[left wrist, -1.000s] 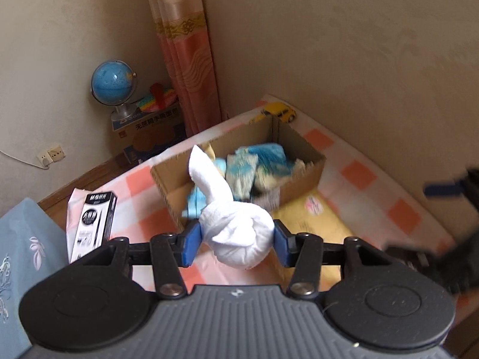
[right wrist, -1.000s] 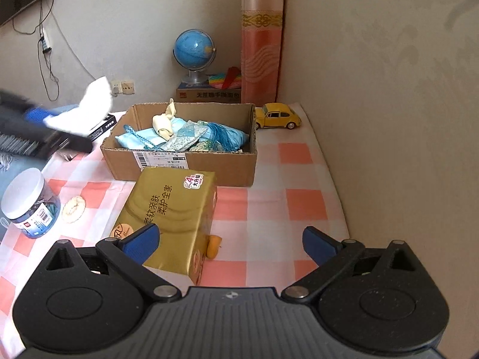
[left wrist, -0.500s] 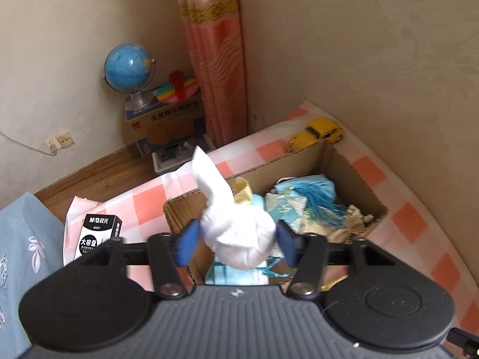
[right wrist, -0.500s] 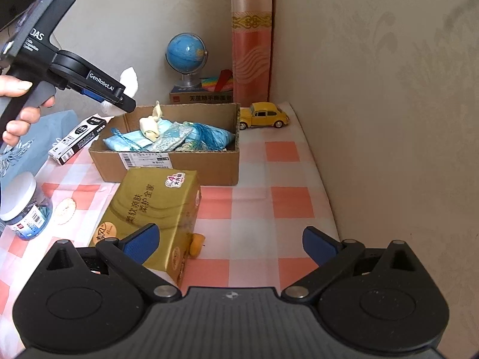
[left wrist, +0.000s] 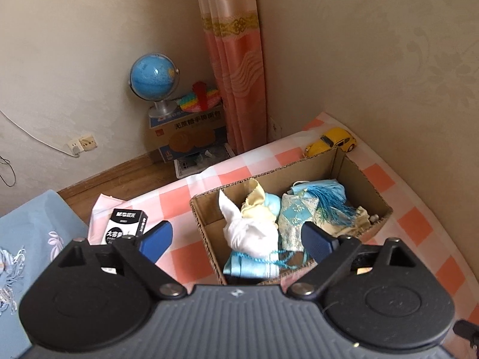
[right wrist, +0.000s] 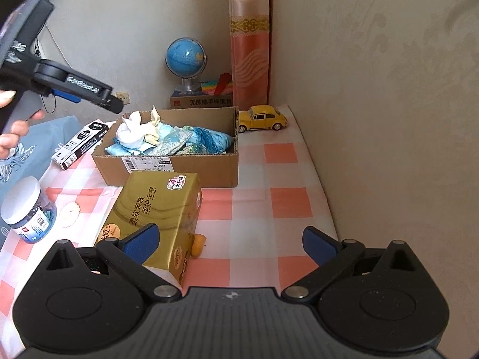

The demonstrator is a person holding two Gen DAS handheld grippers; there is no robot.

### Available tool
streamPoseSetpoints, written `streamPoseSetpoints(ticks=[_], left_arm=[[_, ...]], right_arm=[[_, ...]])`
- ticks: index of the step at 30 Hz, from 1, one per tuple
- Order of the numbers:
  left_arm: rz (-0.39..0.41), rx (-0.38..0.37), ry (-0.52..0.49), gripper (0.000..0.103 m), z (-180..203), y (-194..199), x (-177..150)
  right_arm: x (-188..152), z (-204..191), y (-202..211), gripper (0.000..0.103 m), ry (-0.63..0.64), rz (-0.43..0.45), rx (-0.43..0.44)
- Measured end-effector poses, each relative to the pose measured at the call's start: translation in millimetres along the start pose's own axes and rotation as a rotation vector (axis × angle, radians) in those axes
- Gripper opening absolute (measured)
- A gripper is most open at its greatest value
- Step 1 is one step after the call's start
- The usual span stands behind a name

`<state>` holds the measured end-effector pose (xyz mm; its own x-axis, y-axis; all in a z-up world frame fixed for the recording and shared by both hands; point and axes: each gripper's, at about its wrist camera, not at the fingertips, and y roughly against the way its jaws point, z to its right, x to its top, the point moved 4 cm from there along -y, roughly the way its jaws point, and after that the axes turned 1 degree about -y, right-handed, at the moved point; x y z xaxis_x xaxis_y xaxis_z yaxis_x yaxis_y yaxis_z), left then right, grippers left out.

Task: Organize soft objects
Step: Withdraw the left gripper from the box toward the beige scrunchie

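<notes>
A white knotted cloth point(left wrist: 248, 230) lies in the cardboard box point(left wrist: 350, 167) on top of blue and cream fabrics point(left wrist: 311, 206). My left gripper point(left wrist: 236, 239) is open and empty just above the box's near end. In the right wrist view the cloth point(right wrist: 131, 133) sits at the box's point(right wrist: 179, 164) left end, with the left gripper point(right wrist: 98, 95) above and to the left of it. My right gripper point(right wrist: 230, 242) is open and empty, low over the checked tablecloth, beside a gold tissue pack point(right wrist: 158, 206).
A yellow toy car point(right wrist: 262, 118) stands behind the box by the wall. A black pen box point(right wrist: 79, 143) and a plastic jar point(right wrist: 28, 209) lie left of the box. A small orange object point(right wrist: 198, 243) lies by the tissue pack. A globe point(right wrist: 185, 59) stands on floor boxes beyond.
My left gripper opened and let go of the white cloth, which now lies in the box. The right gripper stayed open and hardly moved.
</notes>
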<state>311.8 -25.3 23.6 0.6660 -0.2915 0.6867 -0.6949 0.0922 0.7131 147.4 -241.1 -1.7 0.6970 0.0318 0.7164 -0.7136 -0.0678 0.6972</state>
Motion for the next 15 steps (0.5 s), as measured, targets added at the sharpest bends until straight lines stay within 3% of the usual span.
streamPoseSetpoints(ticks=[7,15], left_arm=[[0.039,-0.001,0.002,0.095,9,41,-24],[0.056,0.002,0.026,0.095,25,64,-79]], right_arm=[[-8,1,12,0.103,-0.001,0.015,-0.018],[-17,1,27,0.103,0.008,0.041,-0.021]])
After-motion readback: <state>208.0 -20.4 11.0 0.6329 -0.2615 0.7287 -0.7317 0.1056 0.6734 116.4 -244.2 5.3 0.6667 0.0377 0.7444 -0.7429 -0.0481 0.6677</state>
